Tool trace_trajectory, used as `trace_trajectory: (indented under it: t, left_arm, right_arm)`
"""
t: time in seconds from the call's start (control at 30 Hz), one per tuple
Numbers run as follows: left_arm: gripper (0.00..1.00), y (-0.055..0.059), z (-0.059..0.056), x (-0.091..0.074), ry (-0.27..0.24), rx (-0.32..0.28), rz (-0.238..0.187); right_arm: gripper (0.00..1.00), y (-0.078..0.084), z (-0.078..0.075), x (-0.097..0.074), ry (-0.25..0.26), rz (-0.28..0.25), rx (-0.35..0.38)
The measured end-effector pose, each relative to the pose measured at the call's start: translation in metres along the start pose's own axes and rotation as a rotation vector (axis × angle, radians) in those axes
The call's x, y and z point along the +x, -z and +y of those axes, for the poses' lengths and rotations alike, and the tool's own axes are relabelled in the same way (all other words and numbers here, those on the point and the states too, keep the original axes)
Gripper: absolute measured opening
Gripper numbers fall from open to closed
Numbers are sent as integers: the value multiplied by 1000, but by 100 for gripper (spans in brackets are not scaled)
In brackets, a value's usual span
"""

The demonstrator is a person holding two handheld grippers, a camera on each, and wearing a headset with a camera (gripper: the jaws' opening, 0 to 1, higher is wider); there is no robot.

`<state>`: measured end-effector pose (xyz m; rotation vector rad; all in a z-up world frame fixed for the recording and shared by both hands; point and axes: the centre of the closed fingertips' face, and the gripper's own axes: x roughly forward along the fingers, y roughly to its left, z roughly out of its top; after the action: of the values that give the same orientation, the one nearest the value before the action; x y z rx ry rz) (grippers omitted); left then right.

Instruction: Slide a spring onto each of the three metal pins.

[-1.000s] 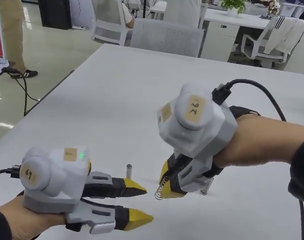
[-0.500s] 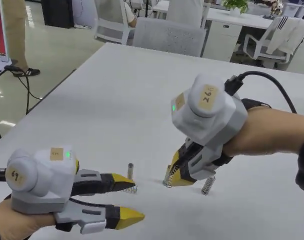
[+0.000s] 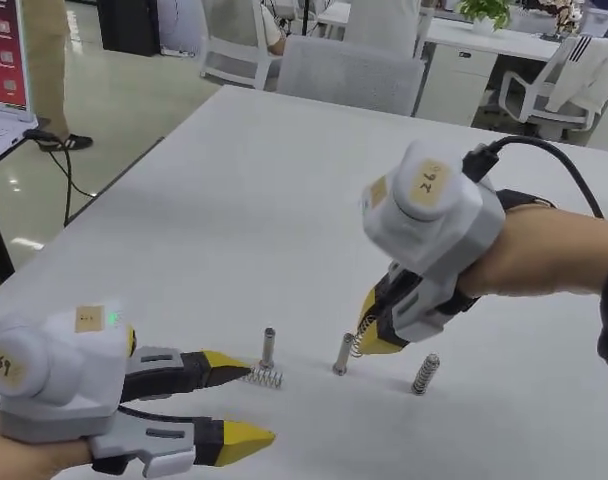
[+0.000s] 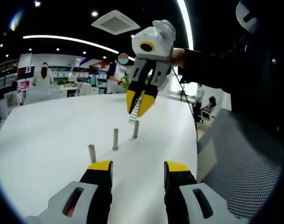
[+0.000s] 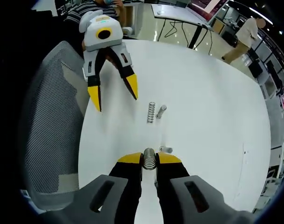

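Two bare metal pins stand on the white table, one on the left (image 3: 268, 347) and one in the middle (image 3: 343, 354). A spring (image 3: 264, 377) lies flat at the foot of the left pin. Farther right a coiled spring (image 3: 425, 373) stands upright, seemingly around the third pin. My right gripper (image 3: 372, 345) is shut on another spring (image 5: 150, 161), whose lower end hangs right beside the top of the middle pin (image 5: 165, 149). My left gripper (image 3: 239, 400) is open low over the table, its upper fingertip close to the lying spring, with nothing between its jaws (image 4: 138, 168).
The white table (image 3: 234, 220) stretches far ahead and to the left. Grey mesh chairs (image 3: 349, 70) stand at its far edge, with desks and a person's legs (image 3: 44, 70) beyond. A black cable (image 3: 554, 175) runs from my right gripper.
My right gripper has risen off the table with the spring and drifted slightly right, uncovering the middle pin. The left gripper stays open in about the same place.
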<state>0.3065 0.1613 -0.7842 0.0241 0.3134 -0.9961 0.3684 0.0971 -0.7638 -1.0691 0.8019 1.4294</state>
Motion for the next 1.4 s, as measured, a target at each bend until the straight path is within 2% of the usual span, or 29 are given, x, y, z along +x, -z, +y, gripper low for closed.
trace_trajectory:
  t: [0.4,0.5,0.73,1.4]
  left_arm:
    - [39,3,-1,-4,-21,-15,1]
    - [39,4,-1,-4,-24,-17,0]
    - [39,5,0,-5,-31,-19,-1]
    - [38,9,3,-8,-50,-24,-2]
  right_arm:
    - [8,10,-29,14,36,29,11]
    - [8,11,-32,17,38,30,11]
    - [8,9,-35,23,29,30,11]
    - [8,16,-33,47,-16,89,1]
